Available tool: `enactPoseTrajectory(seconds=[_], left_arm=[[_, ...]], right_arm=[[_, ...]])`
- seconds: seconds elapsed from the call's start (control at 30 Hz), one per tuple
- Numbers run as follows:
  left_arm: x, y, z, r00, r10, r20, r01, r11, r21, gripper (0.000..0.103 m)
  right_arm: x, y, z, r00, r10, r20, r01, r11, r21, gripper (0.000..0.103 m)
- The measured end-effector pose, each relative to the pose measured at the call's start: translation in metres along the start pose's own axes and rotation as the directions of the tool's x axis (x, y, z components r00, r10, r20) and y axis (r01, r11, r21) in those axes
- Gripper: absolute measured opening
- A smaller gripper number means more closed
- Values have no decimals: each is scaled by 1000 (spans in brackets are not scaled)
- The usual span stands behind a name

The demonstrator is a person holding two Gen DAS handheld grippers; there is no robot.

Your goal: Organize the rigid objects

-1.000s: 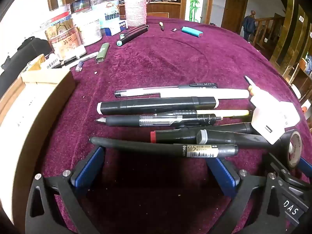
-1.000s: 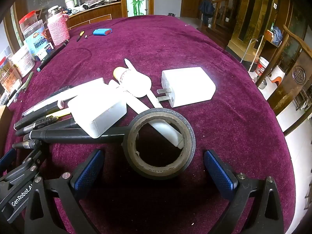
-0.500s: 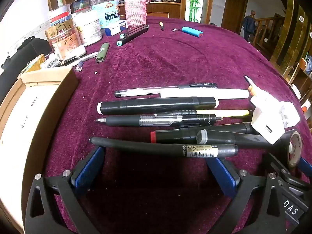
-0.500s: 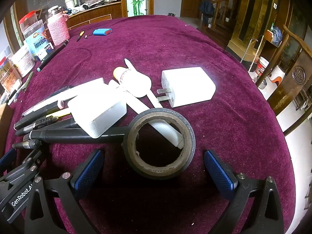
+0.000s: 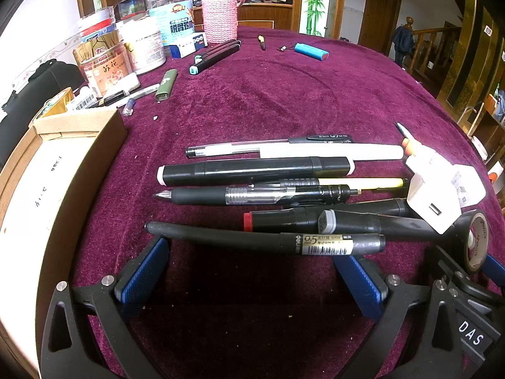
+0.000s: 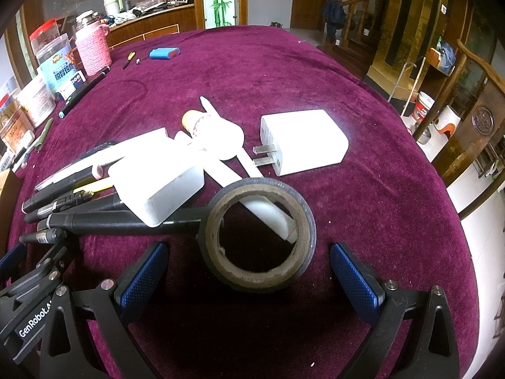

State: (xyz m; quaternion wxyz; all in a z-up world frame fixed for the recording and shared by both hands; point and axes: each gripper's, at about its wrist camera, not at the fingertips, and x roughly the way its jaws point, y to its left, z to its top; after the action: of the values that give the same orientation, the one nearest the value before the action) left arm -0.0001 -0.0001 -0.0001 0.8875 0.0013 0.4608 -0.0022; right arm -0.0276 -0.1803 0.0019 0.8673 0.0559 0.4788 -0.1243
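Several pens and markers lie side by side on the purple cloth in the left wrist view. Nearest is a black gel pen [image 5: 265, 239], lying across the tips of my open left gripper [image 5: 252, 271]. Behind it lie a red-ended marker [image 5: 284, 221], a clear-barrelled pen [image 5: 255, 194] and a thick black marker [image 5: 255, 170]. In the right wrist view a black tape roll [image 6: 257, 237] stands between the fingers of my open right gripper [image 6: 249, 271], untouched. Two white chargers [image 6: 303, 141] [image 6: 157, 183] lie beyond it.
An open cardboard box [image 5: 53, 189] sits at the left edge. Jars and tins [image 5: 135, 44] and a pink-sleeved bottle [image 5: 220, 15] crowd the far left of the table. A blue battery pack [image 5: 311, 51] and a green lighter [image 5: 166, 84] lie further back. Chairs [image 6: 473, 132] stand to the right.
The cardboard box at the left has shifted closer in the left wrist view. Both grippers and the pens, tape and chargers have stayed where they were.
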Motion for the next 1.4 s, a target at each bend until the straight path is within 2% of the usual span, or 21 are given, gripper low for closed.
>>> enactPoseTrajectory(seconds=[0.07,0.17,0.27,0.37,0.5,0.57,0.67,0.7,0.73,0.77,0.8,0.87,0.9,0.93,0.97,1.07,1.1,1.13,1.2,1.3,1.4], left_arm=[[0,2,1,999,-30,-26,31,999,30,103],[-2,9,3,988,-101,-121,114,988,106,102],[-13,12,-13,984,-112,-140,134,978,162,103],[-18,9,-21,987,-105,-122,125,978,166,103],[-23,2,-24,992,-67,-103,86,979,185,103],[-23,6,-24,990,-87,-111,107,977,182,103],[-35,28,-26,979,-181,-90,191,974,121,103],[-41,33,-24,978,-199,-66,206,972,115,103],[-49,38,-23,975,-220,-34,223,968,118,103],[-58,44,-21,974,-228,3,225,966,127,103],[-64,47,-19,973,-228,27,222,966,133,103],[-68,51,-12,972,-231,46,223,966,130,103],[-66,54,-6,973,-227,42,221,969,113,103],[-63,56,-2,973,-229,33,224,969,99,103],[-60,57,3,972,-234,19,232,969,81,103],[-47,52,17,978,-211,-7,210,975,71,103],[-45,48,19,981,-195,-8,195,977,82,103],[-39,44,23,983,-181,-11,181,978,99,103],[-22,36,27,988,-153,-34,156,979,131,103],[5,28,27,982,-157,-109,171,976,133,103],[5,19,19,976,-177,-127,195,970,144,102]], right_arm=[[-1,-1,1,1000,16,3,-16,1000,-27,102],[2,-6,7,996,88,-21,-89,995,-49,102],[2,-12,11,988,132,-75,-136,989,-53,102],[6,3,12,992,56,-110,-71,988,-138,102],[7,3,12,992,51,-115,-63,992,-107,102],[5,0,12,992,34,-118,-44,996,-83,102],[-26,-16,9,1000,19,-18,-20,1000,-21,102],[-42,-21,8,998,31,45,-31,999,-8,102],[-69,-29,5,985,40,166,-43,999,15,102],[-89,-35,3,964,35,265,-46,998,37,102],[-107,-40,-1,928,18,372,-43,997,60,102],[-122,-46,-6,862,15,506,-63,995,77,102],[-116,-43,4,872,18,489,-60,996,68,102],[-103,-44,12,901,10,433,-45,996,71,102],[-92,-48,16,916,22,401,-64,994,91,102],[-62,-61,14,913,33,407,-111,979,170,102],[-53,-62,15,917,25,398,-108,976,187,102],[-45,-65,17,935,38,354,-118,971,206,102],[-44,-75,20,930,78,358,-165,961,221,102],[-39,-72,17,940,84,332,-161,964,211,102],[-37,-66,15,941,101,322,-166,969,181,102]])
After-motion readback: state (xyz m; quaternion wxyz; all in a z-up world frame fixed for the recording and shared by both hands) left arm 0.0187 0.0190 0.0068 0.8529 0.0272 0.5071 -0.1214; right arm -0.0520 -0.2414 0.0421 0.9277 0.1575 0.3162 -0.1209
